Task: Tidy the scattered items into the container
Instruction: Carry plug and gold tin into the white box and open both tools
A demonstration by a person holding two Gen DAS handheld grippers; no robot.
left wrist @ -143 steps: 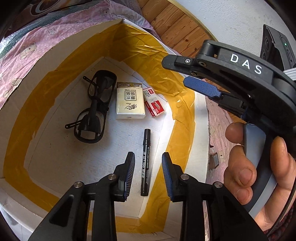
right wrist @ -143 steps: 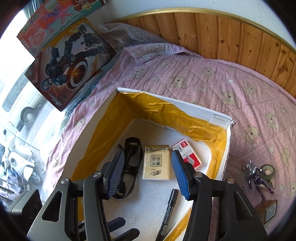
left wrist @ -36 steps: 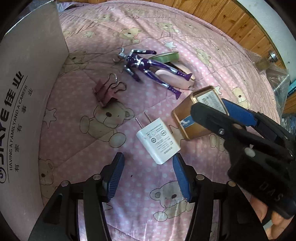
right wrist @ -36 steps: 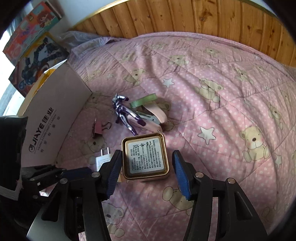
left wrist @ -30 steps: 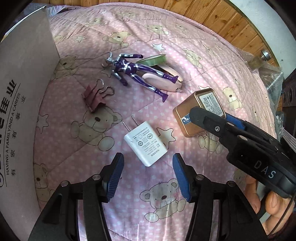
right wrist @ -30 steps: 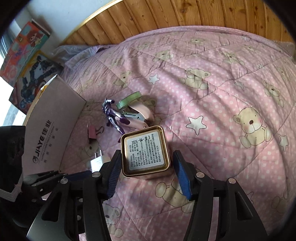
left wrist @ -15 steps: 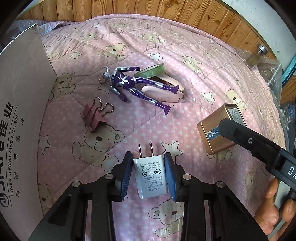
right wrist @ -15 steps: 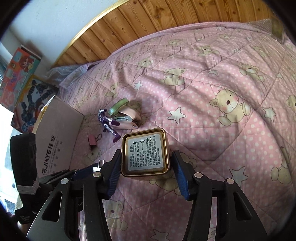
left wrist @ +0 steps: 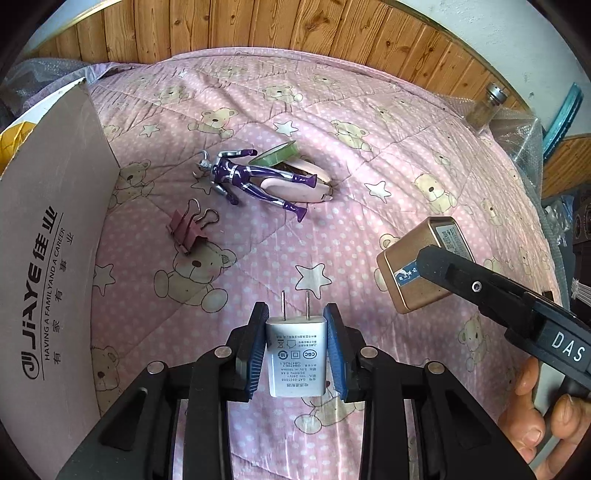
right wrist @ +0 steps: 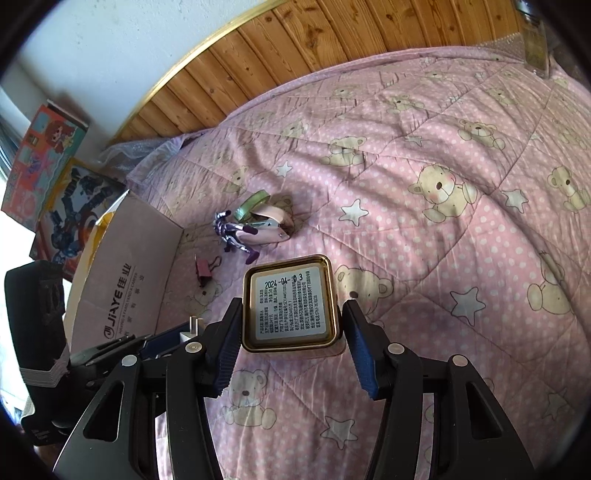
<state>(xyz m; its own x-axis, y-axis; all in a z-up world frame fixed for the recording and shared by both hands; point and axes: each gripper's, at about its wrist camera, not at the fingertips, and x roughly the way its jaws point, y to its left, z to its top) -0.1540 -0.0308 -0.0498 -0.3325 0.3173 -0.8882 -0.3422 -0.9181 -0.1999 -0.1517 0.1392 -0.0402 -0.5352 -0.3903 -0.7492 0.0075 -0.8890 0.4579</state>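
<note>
My left gripper (left wrist: 295, 347) is shut on a white plug charger (left wrist: 296, 356), prongs pointing away, lifted above the pink bear quilt. My right gripper (right wrist: 291, 332) is shut on a gold square tin (right wrist: 290, 308) with a printed label; the same gold tin (left wrist: 413, 266) shows at the right of the left wrist view. On the quilt lie a purple action figure (left wrist: 251, 177), a green tape roll (left wrist: 275, 154), a pink stapler-like item (left wrist: 295, 186) and a dark red binder clip (left wrist: 186, 229). The cardboard box (left wrist: 48, 258) stands at the left.
A wooden wall panel (left wrist: 295, 29) rims the far side of the bed. A glass jar (left wrist: 485, 107) on bubble wrap sits at the far right. Toy boxes (right wrist: 55, 177) lean beyond the cardboard box. A hand (left wrist: 539, 424) holds the right gripper's handle.
Both grippers left the box and came over the quilt. The left gripper closed on the charger and lifted it; the right gripper took the gold tin and raised it off the quilt.
</note>
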